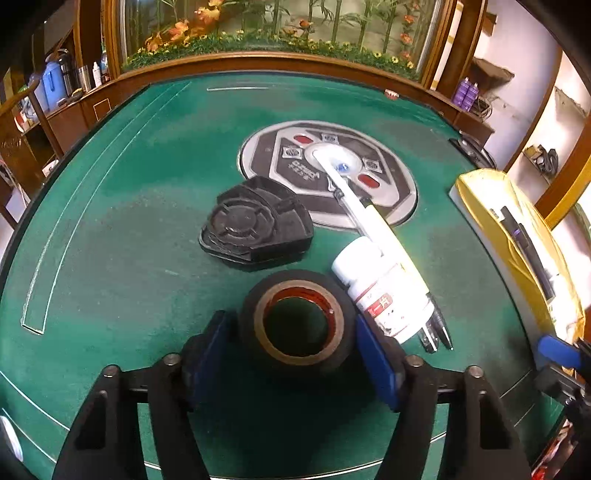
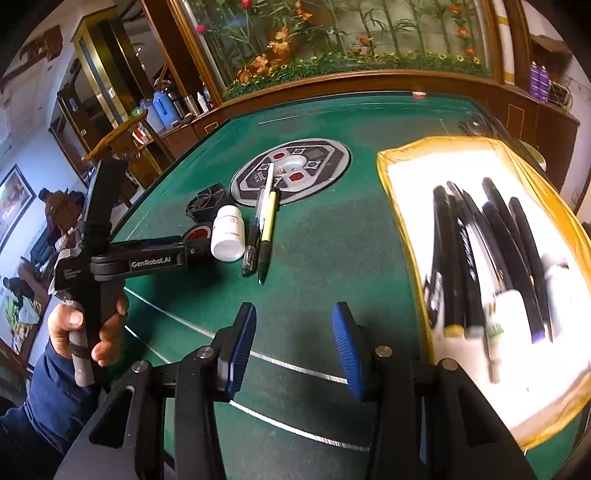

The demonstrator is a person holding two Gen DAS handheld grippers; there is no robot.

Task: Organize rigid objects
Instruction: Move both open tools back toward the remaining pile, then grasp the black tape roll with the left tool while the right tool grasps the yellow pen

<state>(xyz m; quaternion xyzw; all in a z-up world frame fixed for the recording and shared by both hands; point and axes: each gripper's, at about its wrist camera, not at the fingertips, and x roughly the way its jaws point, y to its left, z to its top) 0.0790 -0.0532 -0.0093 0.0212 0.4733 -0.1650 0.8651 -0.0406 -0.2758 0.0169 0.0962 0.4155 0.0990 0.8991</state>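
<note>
Tape roll (image 1: 297, 322) sits between left gripper (image 1: 293, 354) jaws, bottle (image 1: 380, 291) alongside.

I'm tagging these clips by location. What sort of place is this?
Probably a mahjong parlour or a home games room. The green felt table has a round control panel set in its middle, like an automatic mahjong table. Behind it stand a glass planter display and wooden shelving.

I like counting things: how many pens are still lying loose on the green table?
3: a white pen, a clear pen and a yellow pen, side by side right of the white bottle.
</note>
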